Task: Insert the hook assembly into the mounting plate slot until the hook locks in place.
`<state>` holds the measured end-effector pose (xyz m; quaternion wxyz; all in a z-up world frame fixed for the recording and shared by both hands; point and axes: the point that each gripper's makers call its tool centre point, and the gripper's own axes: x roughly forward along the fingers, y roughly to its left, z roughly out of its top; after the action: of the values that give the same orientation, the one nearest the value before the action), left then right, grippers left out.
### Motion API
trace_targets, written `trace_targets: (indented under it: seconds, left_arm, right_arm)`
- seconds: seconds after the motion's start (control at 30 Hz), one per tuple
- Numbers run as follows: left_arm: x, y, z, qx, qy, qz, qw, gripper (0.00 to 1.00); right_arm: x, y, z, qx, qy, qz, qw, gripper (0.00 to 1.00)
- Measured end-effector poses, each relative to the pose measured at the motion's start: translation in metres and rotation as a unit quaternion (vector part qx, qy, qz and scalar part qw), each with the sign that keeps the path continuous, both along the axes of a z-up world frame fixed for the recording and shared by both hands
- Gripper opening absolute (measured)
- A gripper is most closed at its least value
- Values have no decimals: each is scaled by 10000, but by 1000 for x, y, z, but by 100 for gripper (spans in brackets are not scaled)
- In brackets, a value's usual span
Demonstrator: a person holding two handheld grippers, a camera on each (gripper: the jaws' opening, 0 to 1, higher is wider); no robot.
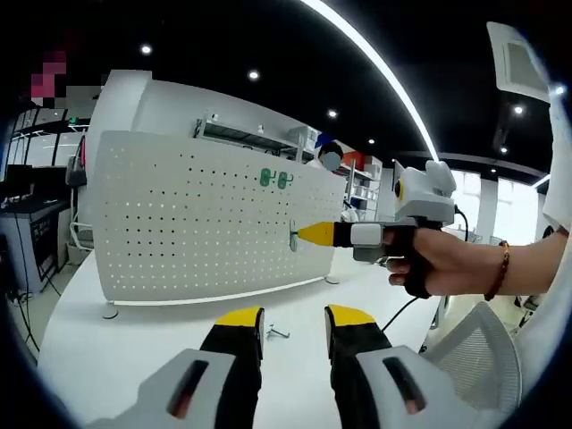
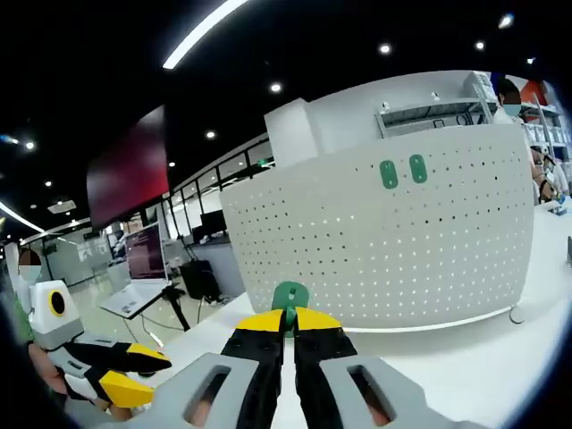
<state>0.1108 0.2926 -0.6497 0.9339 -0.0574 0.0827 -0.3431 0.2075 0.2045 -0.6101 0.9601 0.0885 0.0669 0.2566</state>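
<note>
Hook (image 2: 290,296) in right tongs (image 2: 288,323), seemingly green.

A white counter (image 1: 125,349) spans the lower half of the left gripper view. On it stands a white perforated panel (image 1: 214,223) on small feet, filling the middle left. A small metal hook (image 1: 279,333) lies on the counter at lower centre.

Black tongs (image 1: 295,323) with yellow tips, grey bodies; beaded bracelet (image 1: 500,270), white sleeve (image 1: 561,192).
</note>
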Motion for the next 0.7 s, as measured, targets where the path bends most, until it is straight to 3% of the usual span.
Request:
trace_targets:
  seconds: [0.3, 0.6, 0.7]
  left_arm:
    - [-7, 1, 5, 16, -128, -17, 9999, 36]
    - [-17, 2, 1, -77, -72, -46, 9999, 45]
    - [-21, 0, 1, -1, -102, -56, 9999, 47]
  right_arm:
    - [21, -15, 21, -285, -396, -403, 9980, 1]
    - [41, -23, 50, -315, -670, -611, 9954, 2]
    - [47, -25, 58, -116, -652, -685, 9955, 2]
